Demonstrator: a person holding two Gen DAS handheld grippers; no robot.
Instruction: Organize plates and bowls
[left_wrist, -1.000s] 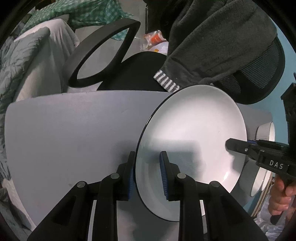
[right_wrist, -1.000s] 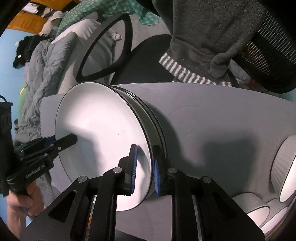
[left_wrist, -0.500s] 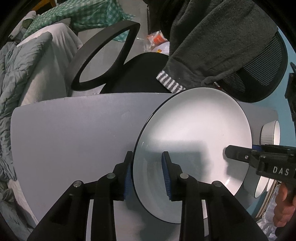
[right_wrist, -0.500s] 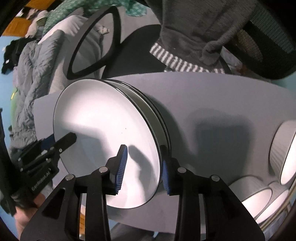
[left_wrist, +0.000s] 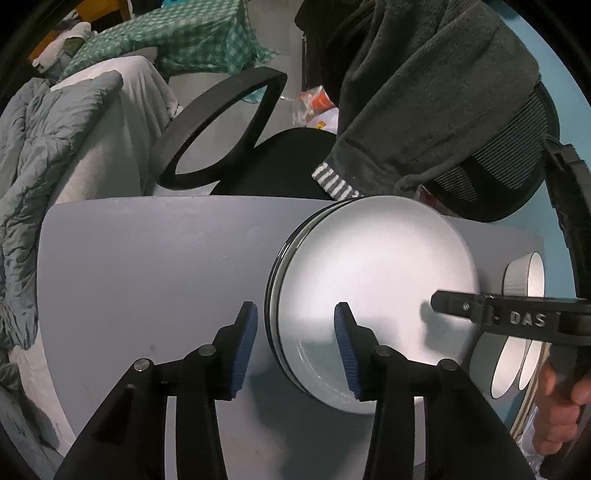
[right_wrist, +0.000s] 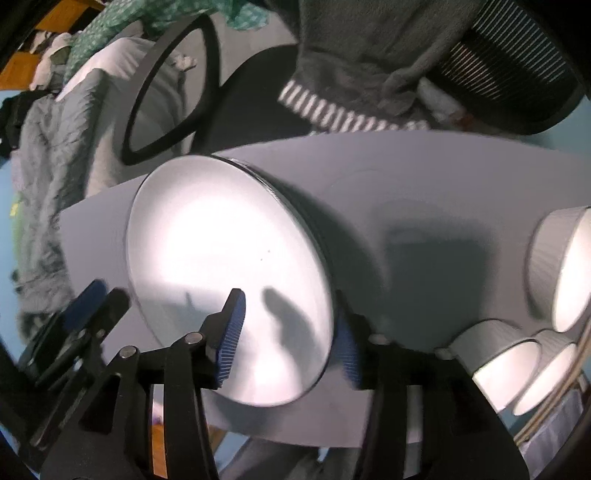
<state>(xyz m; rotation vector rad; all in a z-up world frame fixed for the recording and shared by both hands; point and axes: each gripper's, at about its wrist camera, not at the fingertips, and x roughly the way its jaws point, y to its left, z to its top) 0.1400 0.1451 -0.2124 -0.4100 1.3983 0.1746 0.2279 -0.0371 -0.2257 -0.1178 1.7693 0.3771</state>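
A stack of white plates with black rims (left_wrist: 373, 280) lies on the grey table (left_wrist: 155, 266); it also shows in the right wrist view (right_wrist: 221, 266). My left gripper (left_wrist: 295, 343) is open, its jaws standing wide either side of the stack's near rim. My right gripper (right_wrist: 288, 336) is open too, jaws astride the opposite rim. The right gripper also shows in the left wrist view (left_wrist: 458, 306), over the far side of the plates. White ribbed bowls (right_wrist: 557, 269) stand on the table to the right of the stack.
A black office chair (left_wrist: 236, 125) with a dark grey towel (left_wrist: 424, 96) over its back stands behind the table. Grey bedding (left_wrist: 44, 177) lies to the left. More bowls (right_wrist: 498, 365) crowd the table's right edge.
Both grippers have opened and let go of the top plate, which now rests flat on the stack. Both have drawn back a little.
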